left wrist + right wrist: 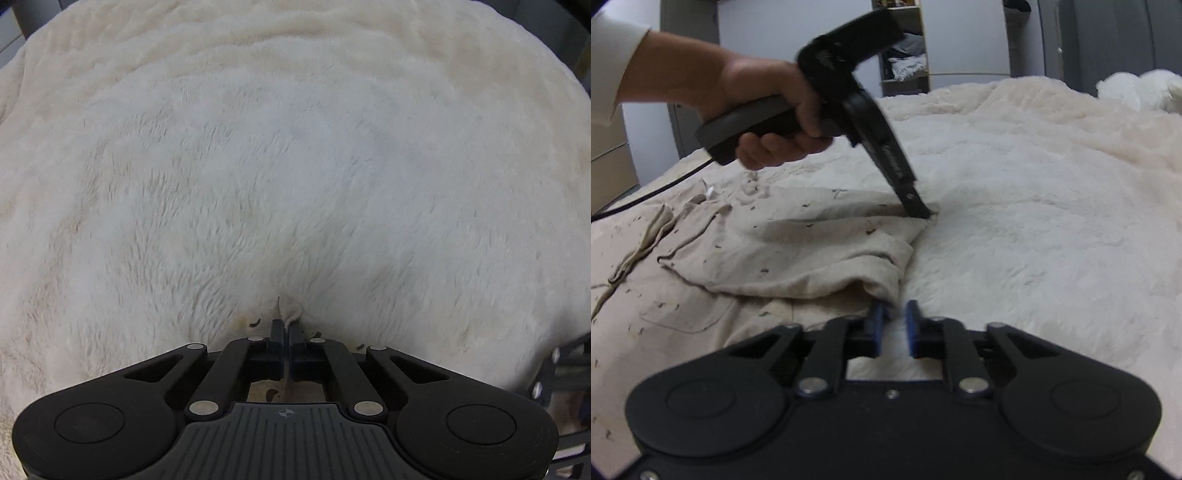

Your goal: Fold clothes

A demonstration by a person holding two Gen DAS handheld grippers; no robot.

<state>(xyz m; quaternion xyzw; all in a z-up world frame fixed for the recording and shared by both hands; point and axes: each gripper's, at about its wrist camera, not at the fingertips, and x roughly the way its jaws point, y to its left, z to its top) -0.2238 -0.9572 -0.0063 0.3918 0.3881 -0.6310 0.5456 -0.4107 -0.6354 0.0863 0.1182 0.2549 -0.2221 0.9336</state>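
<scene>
A beige garment (798, 254) with small dark marks lies partly folded on a fluffy white blanket (1034, 221). My left gripper (923, 210) is shut on the garment's far corner and presses it onto the blanket. In the left wrist view the left gripper (287, 328) pinches a small tip of beige cloth (288, 308). My right gripper (897, 314) is slightly open with blue pads, and its left pad touches the near folded edge of the garment. It holds nothing.
The blanket (295, 166) covers a bed. A patch pocket (690, 310) shows on the garment's lower layer. A shelf with clothes (905, 55) stands behind the bed. A white plush object (1137, 88) lies at the far right. A black cable (646, 192) trails left.
</scene>
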